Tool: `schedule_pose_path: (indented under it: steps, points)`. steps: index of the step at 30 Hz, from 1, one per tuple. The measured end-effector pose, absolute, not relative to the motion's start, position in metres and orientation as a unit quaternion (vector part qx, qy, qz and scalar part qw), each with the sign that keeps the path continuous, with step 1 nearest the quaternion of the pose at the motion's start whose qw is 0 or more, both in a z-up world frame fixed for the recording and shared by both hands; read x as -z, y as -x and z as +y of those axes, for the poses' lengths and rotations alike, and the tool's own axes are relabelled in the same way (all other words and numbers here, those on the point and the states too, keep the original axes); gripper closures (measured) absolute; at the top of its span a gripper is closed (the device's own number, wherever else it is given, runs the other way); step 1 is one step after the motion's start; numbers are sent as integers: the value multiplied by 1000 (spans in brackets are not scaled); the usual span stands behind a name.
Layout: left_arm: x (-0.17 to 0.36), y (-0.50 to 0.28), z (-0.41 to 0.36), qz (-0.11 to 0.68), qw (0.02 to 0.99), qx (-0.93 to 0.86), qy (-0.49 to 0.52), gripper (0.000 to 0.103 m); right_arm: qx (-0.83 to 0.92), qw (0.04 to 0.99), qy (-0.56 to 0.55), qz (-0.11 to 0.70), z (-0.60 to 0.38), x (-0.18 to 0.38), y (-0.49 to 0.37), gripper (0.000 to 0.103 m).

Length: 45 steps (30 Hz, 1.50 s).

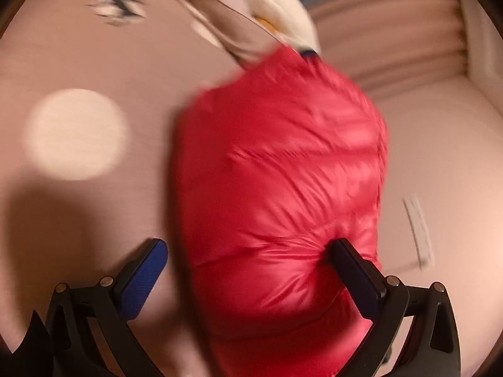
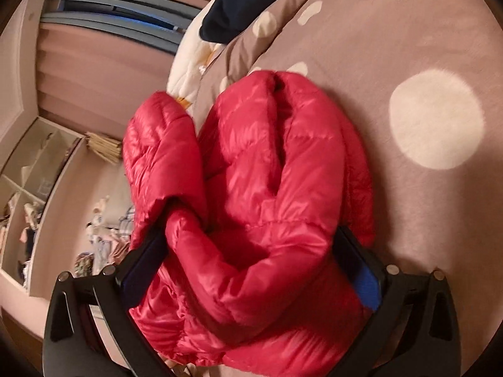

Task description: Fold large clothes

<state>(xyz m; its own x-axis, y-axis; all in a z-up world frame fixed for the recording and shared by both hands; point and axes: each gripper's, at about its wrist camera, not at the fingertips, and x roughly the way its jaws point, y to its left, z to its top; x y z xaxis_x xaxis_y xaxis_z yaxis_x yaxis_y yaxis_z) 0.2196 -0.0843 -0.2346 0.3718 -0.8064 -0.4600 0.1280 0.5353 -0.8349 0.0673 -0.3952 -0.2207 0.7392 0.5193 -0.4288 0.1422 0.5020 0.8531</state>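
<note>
A red puffer jacket [image 1: 279,169] lies bundled on a pink bedspread [image 1: 94,213] with pale dots. My left gripper [image 1: 248,248] is open; its right finger presses into the jacket's near side and its left finger hangs over the bedspread. In the right wrist view the jacket [image 2: 270,188] is bunched in thick folds, and my right gripper [image 2: 251,245] has its jaws wide around a fat fold of it, both fingers against the fabric. Part of the jacket hangs over the bed edge at left.
A cream quilt with orange flowers [image 1: 270,3] and a dark garment [image 2: 242,3] lie at the far end of the bed. Pink curtains [image 2: 94,56] and a shelf unit [image 2: 28,188] with cluttered items stand beyond the bed's left edge.
</note>
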Motion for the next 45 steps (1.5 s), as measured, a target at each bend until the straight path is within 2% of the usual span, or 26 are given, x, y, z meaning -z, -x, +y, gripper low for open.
schedule_pose_path:
  steps: [5, 9, 11, 13, 15, 16, 19, 23, 27, 30, 32, 40, 45]
  points:
    - [238, -229, -115, 461, 741, 334, 356, 0, -129, 808, -462, 342, -389, 224, -72, 4]
    - [239, -225, -125, 458, 751, 338, 336, 0, -132, 810, -456, 344, -396, 227, -74, 30]
    - [239, -226, -128, 459, 747, 347, 333, 0, -140, 816, -441, 346, -402, 223, -72, 31]
    - [237, -220, -128, 458, 744, 354, 334, 0, -134, 827, -420, 349, -405, 217, -70, 23]
    - [235, -219, -130, 453, 747, 353, 336, 0, -105, 841, -406, 342, -408, 205, -67, 5]
    - [233, -217, -132, 451, 750, 351, 334, 0, -88, 847, -403, 336, -408, 201, -64, 0]
    - [230, -214, -140, 446, 758, 349, 324, 0, -20, 847, -369, 383, -406, 203, -71, 0]
    - [229, -213, -143, 445, 756, 350, 328, 0, -68, 835, -417, 353, -406, 214, -74, 1]
    - [226, -211, -143, 435, 770, 333, 327, 1, -129, 817, -459, 325, -391, 224, -85, 35]
    - [217, -203, -152, 423, 793, 316, 303, 5, -135, 822, -455, 316, -393, 220, -83, 53]
    - [205, -196, -157, 412, 811, 304, 282, 11, -158, 818, -468, 294, -398, 214, -79, 59]
    - [159, -158, -163, 356, 847, 298, 257, 14, -243, 798, -496, 242, -388, 195, -69, 64]
    - [126, -141, -128, 307, 858, 311, 270, 15, -276, 831, -441, 196, -370, 141, -55, 64]
